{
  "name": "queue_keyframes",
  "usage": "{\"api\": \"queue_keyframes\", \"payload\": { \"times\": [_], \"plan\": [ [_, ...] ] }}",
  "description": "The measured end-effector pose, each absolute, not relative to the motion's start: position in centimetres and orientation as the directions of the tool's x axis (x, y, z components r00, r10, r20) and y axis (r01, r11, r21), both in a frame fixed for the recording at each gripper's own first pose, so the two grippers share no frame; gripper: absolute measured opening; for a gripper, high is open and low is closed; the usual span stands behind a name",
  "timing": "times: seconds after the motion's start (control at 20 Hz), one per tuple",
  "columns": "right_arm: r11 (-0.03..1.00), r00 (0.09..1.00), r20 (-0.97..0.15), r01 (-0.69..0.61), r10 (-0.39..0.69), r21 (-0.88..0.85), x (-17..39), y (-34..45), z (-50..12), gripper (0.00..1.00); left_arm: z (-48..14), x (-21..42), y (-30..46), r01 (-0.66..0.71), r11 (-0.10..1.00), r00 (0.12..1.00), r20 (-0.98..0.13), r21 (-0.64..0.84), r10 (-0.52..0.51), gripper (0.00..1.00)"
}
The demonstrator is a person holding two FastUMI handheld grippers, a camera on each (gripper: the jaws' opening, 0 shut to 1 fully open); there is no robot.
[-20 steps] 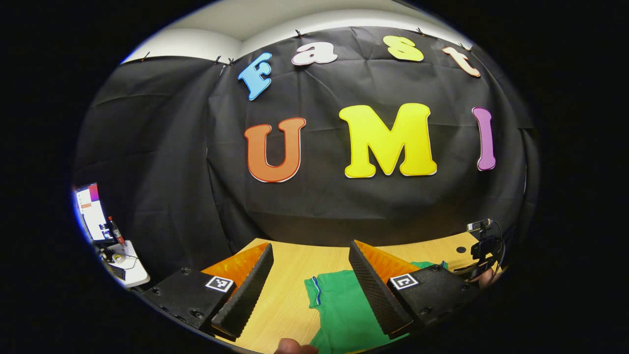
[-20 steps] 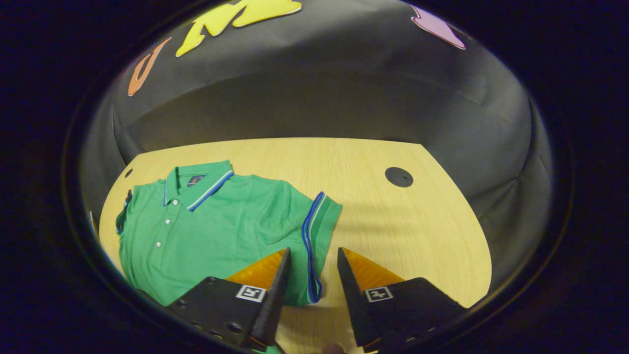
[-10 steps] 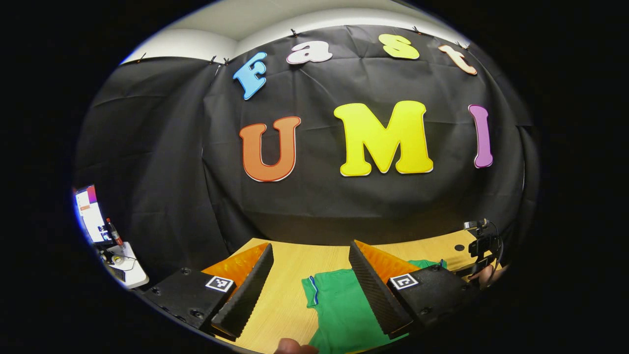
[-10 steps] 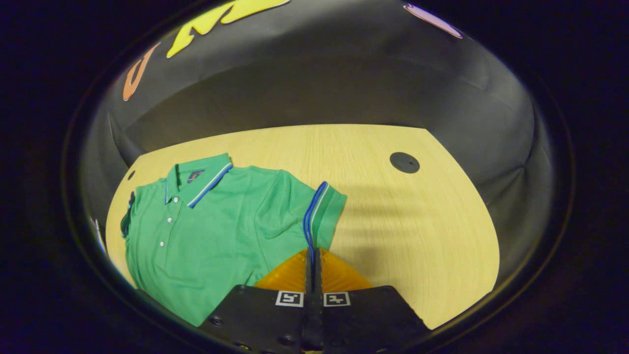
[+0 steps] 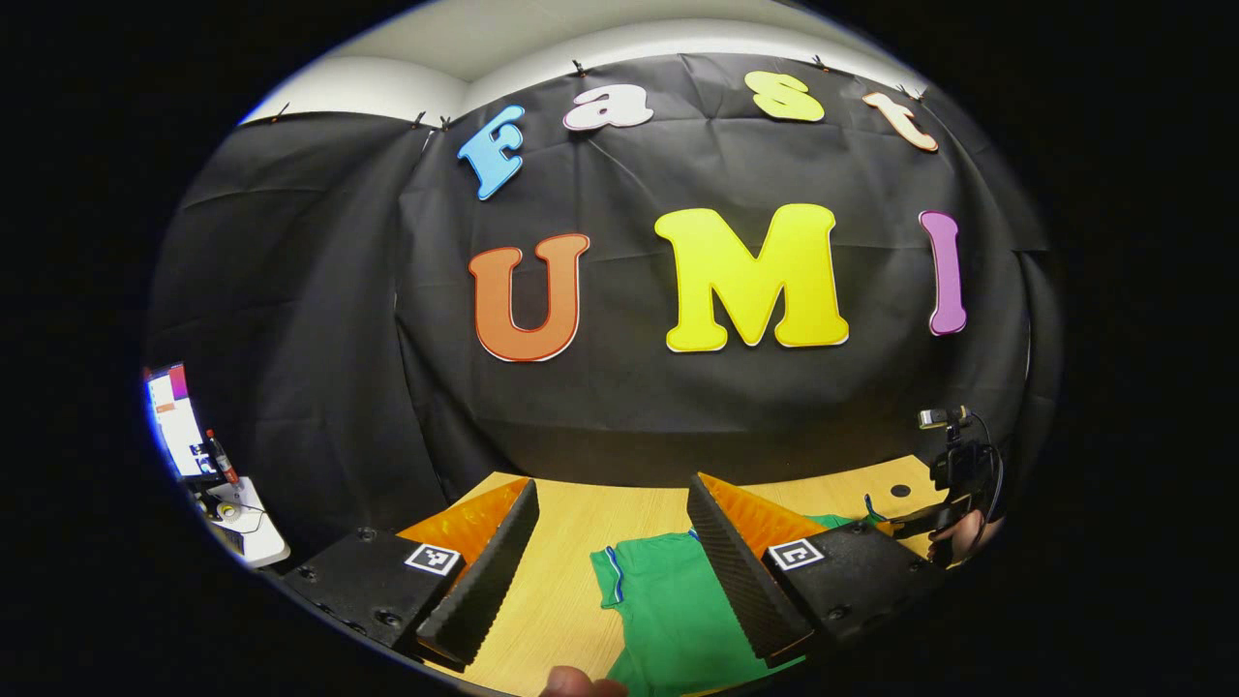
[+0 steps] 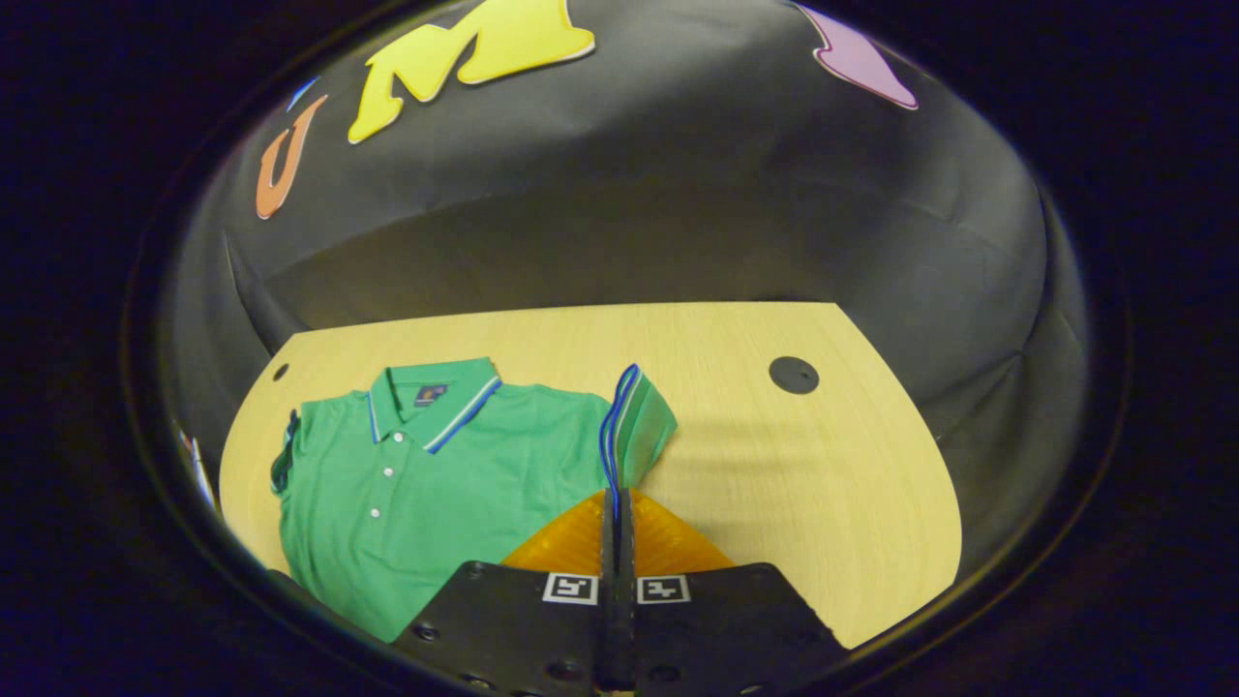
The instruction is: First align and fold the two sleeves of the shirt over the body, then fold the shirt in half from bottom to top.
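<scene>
Lying flat on the tabletop [image 6: 774, 465]: one green shirt [image 6: 436, 484], soft, light, limp knit. Right claw [image 6: 616, 503] was clamped on the right sleeve [image 6: 639, 421], cuff lifted. Left claw [image 5: 610, 566] hung apart above the other sleeve [image 5: 629, 581]; its cuff edge looked the best hold.

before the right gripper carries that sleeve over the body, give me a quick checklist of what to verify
1. Right gripper shut on the sleeve at its striped cuff: ok, both fingers meet on the cuff edge.
2. Sleeve lifted off the table: ok, the cuff stands up from the wood.
3. Shirt body flat to receive the fold: ok, collar and placket lie smooth.
4. Left gripper clear of the fold path: ok, open above the other sleeve's side, touching nothing.
5. Other sleeve already folded: not ok, it lies spread out flat.
6. Only one cloth layer pinched: cannot tell, the fingers hide it.
</scene>
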State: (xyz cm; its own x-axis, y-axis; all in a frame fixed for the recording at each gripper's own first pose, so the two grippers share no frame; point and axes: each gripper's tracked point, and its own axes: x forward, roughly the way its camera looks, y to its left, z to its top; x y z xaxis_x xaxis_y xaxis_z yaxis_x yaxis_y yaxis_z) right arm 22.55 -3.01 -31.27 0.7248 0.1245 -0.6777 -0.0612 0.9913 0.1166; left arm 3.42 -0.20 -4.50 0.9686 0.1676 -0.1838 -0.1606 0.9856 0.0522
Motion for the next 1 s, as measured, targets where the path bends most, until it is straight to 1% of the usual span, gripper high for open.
{"api": "queue_keyframes", "payload": {
  "times": [0.1, 0.35, 0.5, 0.65, 0.7, 0.8, 0.85, 0.95, 1.0],
  "plan": [
    [0.987, 0.730, -0.667, -0.082, 0.152, 0.136, 22.2, -0.9, -29.9, 0.00, -4.0, 3.1, 0.2, -0.168, 0.984, 0.969, -0.175, 0.054, 0.175, 0.99],
    [0.977, 0.715, -0.665, -0.152, 0.214, 0.150, 21.4, 5.1, -28.8, 0.00, -3.7, 1.7, 1.6, -0.199, 0.979, 0.964, -0.169, 0.043, 0.204, 0.99],
    [0.974, 0.708, -0.669, -0.169, 0.228, 0.154, 21.5, 8.1, -29.0, 0.00, -3.2, 0.7, 3.0, -0.227, 0.973, 0.959, -0.161, 0.049, 0.232, 0.99],
    [0.977, 0.706, -0.675, -0.157, 0.214, 0.145, 21.5, 9.6, -29.1, 0.00, -3.2, 0.1, 4.2, -0.252, 0.966, 0.953, -0.159, 0.049, 0.257, 0.99],
    [0.973, 0.706, -0.669, -0.164, 0.232, 0.164, 21.4, 10.3, -28.8, 0.02, -3.2, -0.3, 4.6, -0.261, 0.964, 0.951, -0.160, 0.046, 0.265, 0.99],
    [0.961, 0.709, -0.648, -0.187, 0.277, 0.206, 21.0, 11.6, -27.7, 0.14, -3.1, -0.6, 5.2, -0.271, 0.962, 0.949, -0.159, 0.039, 0.274, 0.99],
    [0.954, 0.710, -0.638, -0.199, 0.298, 0.223, 20.9, 12.2, -27.6, 0.35, -3.1, -0.6, 5.3, -0.271, 0.962, 0.949, -0.159, 0.036, 0.273, 0.99],
    [0.956, 0.724, -0.625, -0.199, 0.293, 0.218, 20.5, 12.0, -26.9, 0.78, -3.3, -0.6, 5.3, -0.266, 0.964, 0.951, -0.159, 0.029, 0.267, 0.99],
    [0.958, 0.735, -0.615, -0.197, 0.285, 0.209, 20.5, 11.7, -26.5, 0.85, -3.3, -0.4, 5.2, -0.261, 0.965, 0.952, -0.159, 0.022, 0.261, 0.99]
  ]
}}
